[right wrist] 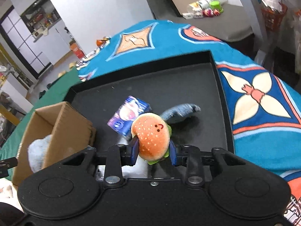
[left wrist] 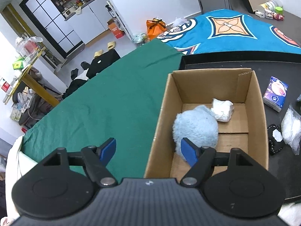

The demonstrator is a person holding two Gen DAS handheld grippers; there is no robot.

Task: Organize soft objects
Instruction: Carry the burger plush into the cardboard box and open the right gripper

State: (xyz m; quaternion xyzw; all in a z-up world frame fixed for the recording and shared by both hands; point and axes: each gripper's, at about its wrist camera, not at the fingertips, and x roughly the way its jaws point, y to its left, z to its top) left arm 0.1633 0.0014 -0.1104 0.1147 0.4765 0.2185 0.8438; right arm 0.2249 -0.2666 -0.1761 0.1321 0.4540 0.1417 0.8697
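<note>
The right gripper (right wrist: 153, 153) clenches the orange plush hamburger toy (right wrist: 152, 135) above the black tray (right wrist: 219, 79), just right of the brown cardboard box (right wrist: 71, 130), probably to drop it inside, while the left gripper (left wrist: 149, 151) hangs released over this box's left wall.

Green cloth (left wrist: 105, 98), patterned blue blanket (right wrist: 263, 101), slippers (left wrist: 111, 45)

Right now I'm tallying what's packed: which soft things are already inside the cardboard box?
The fluffy light-blue plush and the white wrapped bundle beside it. The burger plush is in the right gripper; the tissue pack lies outside.
</note>
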